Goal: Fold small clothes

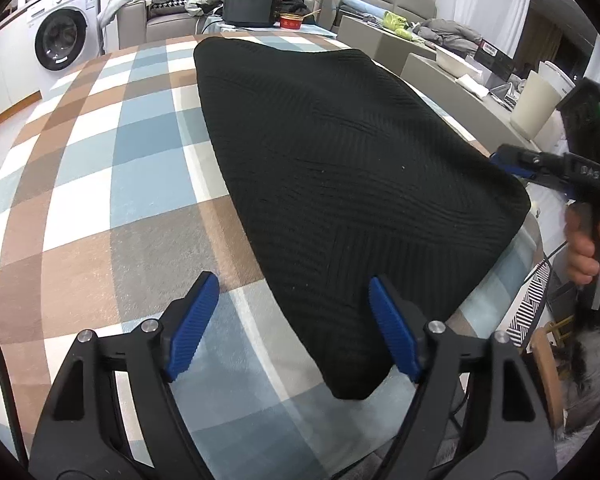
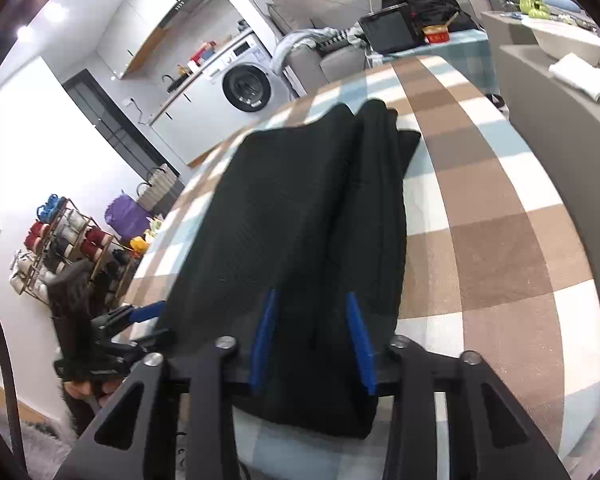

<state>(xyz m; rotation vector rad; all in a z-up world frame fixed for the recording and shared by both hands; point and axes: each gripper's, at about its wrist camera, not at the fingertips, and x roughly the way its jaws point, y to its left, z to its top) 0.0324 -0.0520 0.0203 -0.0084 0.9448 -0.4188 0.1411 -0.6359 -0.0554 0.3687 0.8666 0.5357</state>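
A black ribbed knit garment (image 1: 340, 184) lies folded lengthwise on the checked tablecloth (image 1: 100, 184). In the left wrist view my left gripper (image 1: 294, 326) stands open over the cloth. Its right pad (image 1: 392, 332) rests at the garment's near corner and its left pad hangs over bare cloth. My right gripper (image 1: 512, 164), held by a hand (image 1: 580, 256), reaches the garment's right edge. In the right wrist view the garment (image 2: 300, 208) runs away from me. The right gripper (image 2: 312, 342) hovers open over its near end, with black fabric showing between the pads. The left gripper (image 2: 148, 320) sits at the garment's left edge.
At the table's far end stand a black box (image 1: 252, 6) and a red bowl (image 1: 292, 21). Behind are a sofa piled with clothes (image 1: 168, 4) and a washing machine (image 1: 62, 38). A grey cabinet (image 2: 560, 92) flanks the table's right. A shoe rack (image 2: 64, 240) stands below left.
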